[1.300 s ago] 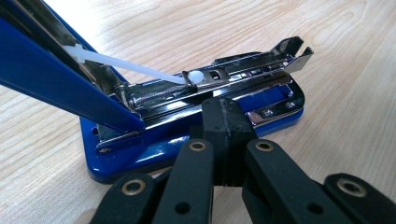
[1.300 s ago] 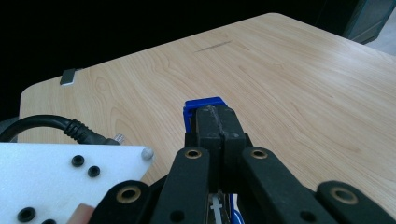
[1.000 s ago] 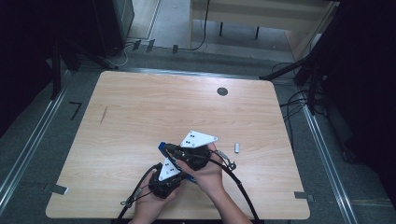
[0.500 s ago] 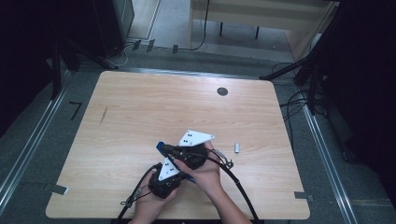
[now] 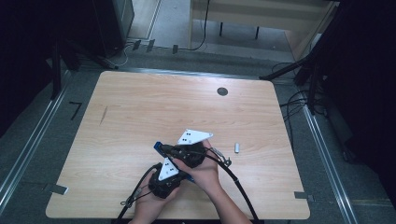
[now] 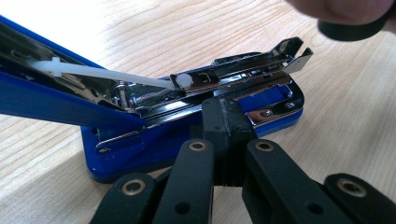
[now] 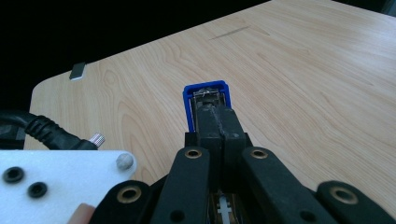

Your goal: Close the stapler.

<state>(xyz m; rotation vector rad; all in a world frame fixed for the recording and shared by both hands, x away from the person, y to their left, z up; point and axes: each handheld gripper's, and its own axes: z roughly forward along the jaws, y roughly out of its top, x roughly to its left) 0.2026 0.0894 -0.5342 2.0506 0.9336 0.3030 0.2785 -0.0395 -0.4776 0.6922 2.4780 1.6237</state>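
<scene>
So far we have the blue metal-and-plastic stapler (image 6: 196, 116) swung open near the front of the light wooden table (image 5: 140, 116), a little right of centre, between our two hands. Its blue base sits flat on the wood, the chrome staple channel lies exposed with a white plastic pusher rod running along it, and the blue top cover is raised up and away to the left in the left gripper view.

From the left gripper's (image 6: 227, 122) own camera we see its jaws brought together, their tips pressed against the long side of the base just under the channel, so it seems to steady the body rather than pinch it. In the right gripper view, the right gripper (image 7: 218, 122) has its jaws closed along the lifted top arm, whose blue end pokes out just past the tips; we judge it clamped on that arm and holding it open.

We reckon the opening step is done. Whether staples already lie in the channel we cannot tell. A small pale cylindrical piece (image 5: 236, 148) lies on the table just right of our hands, untouched. Loading, if needed, and closing the cover look like what is left.
</scene>
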